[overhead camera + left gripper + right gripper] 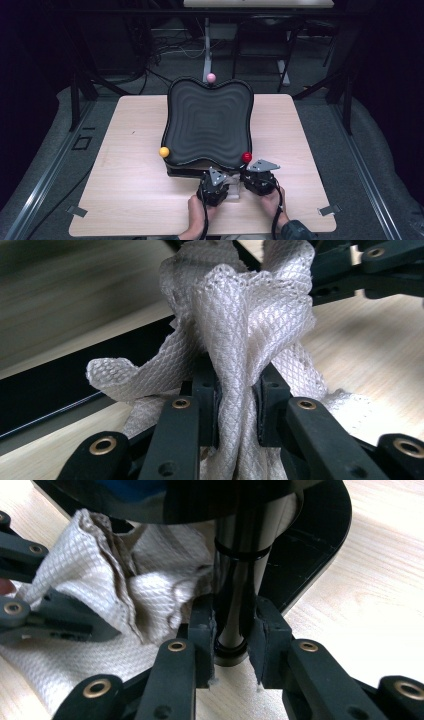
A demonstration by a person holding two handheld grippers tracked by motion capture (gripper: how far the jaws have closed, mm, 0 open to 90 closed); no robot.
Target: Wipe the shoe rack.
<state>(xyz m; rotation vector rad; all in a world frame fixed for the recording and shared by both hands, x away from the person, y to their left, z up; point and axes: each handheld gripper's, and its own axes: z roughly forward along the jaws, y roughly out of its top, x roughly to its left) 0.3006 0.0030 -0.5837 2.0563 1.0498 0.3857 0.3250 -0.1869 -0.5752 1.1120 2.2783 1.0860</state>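
Note:
A white mesh cloth (240,325) is bunched between the pads of my left gripper (236,395), which is shut on it. In the high view this gripper (218,181) sits at the front edge of a black wavy board (209,120) on a low stand, with a bit of the cloth (235,192) showing beside it. My right gripper (234,630) is shut on a black upright post (240,580) under the board, just over the table. The cloth (100,595) lies crumpled left of the post, with the left gripper (40,615) on it. The right gripper (257,176) is below the red ball.
The board bears a pink ball (211,77) at its far edge, a yellow ball (164,151) at its front left and a red ball (247,157) at its front right. It stands on a light wooden table (130,190). Dark floor, frames and cables lie beyond.

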